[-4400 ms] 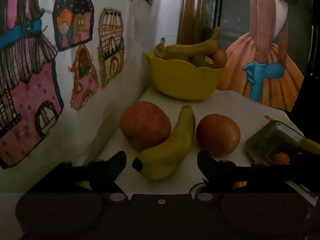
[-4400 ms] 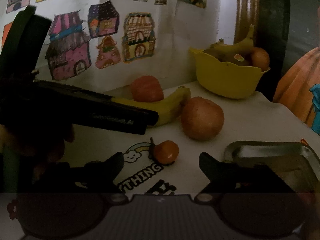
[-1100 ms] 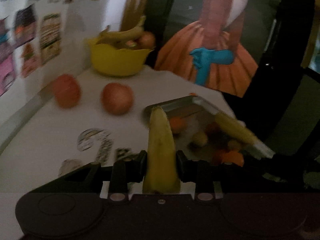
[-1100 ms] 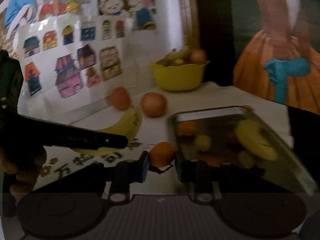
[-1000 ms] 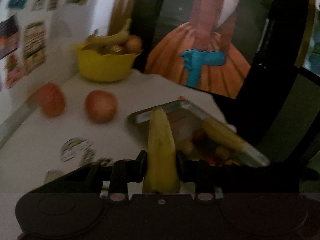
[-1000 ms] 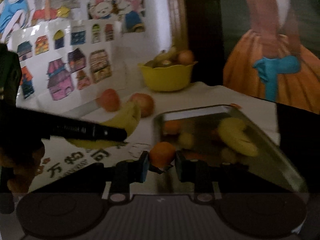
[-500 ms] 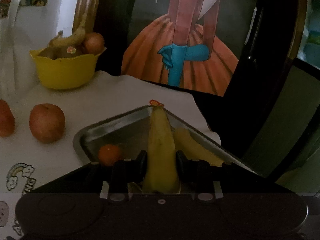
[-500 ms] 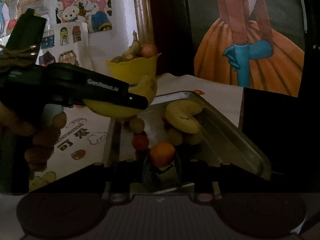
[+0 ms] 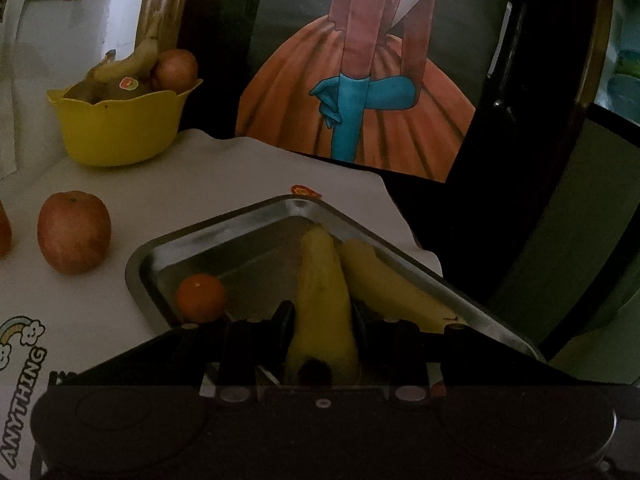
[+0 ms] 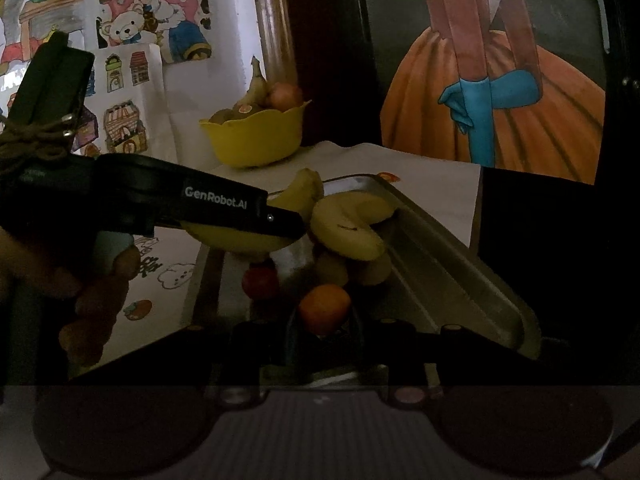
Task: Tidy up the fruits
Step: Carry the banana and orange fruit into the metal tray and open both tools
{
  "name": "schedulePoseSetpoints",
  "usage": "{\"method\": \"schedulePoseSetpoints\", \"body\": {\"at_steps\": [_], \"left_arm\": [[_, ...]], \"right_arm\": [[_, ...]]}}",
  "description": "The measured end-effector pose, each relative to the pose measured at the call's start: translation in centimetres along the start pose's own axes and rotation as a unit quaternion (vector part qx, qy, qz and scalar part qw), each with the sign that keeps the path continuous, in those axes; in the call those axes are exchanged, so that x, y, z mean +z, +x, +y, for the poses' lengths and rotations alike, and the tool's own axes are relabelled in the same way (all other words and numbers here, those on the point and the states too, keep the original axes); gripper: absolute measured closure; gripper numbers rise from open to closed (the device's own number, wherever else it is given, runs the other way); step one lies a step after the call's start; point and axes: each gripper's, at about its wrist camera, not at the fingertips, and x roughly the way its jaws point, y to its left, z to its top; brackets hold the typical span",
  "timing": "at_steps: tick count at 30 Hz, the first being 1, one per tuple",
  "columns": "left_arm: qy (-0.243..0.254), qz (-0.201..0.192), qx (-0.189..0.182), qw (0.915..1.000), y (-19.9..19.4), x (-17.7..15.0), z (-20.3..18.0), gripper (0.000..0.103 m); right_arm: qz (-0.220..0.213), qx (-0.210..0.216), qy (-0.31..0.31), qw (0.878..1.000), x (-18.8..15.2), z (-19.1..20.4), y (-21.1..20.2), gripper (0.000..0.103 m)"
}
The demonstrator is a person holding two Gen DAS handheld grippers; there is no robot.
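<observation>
So, left to right: an apple (image 9: 74, 231) sits loose at left-centre, the tray (image 9: 224, 234) mid-frame holds a tangerine (image 9: 201, 297) and a banana (image 9: 386, 284) (partly filled), the left gripper (image 9: 322, 320) clamps another banana (image 9: 323, 300) over it, and the right gripper (image 10: 325, 330) pinches an orange (image 10: 325, 309).

We see the tray (image 9: 256, 220) on the worktop (image 9: 208, 184) — two bananas (image 9: 384, 280) and a tangerine (image 9: 200, 296) inside. Left of it lies an apple (image 9: 74, 232); behind — the fruit bowl (image 9: 120, 128).
</observation>
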Motion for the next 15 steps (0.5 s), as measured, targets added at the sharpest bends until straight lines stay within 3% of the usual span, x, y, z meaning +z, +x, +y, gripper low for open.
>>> {"method": "schedulePoseSetpoints", "body": {"at_steps": [15], "left_arm": [[-0.004,0.008,0.003,1.0000,0.34,-0.16,0.19,0.069]], "right_arm": [[-0.004,0.001,0.005,1.000,-0.19,-0.10,0.03,0.070]]}}
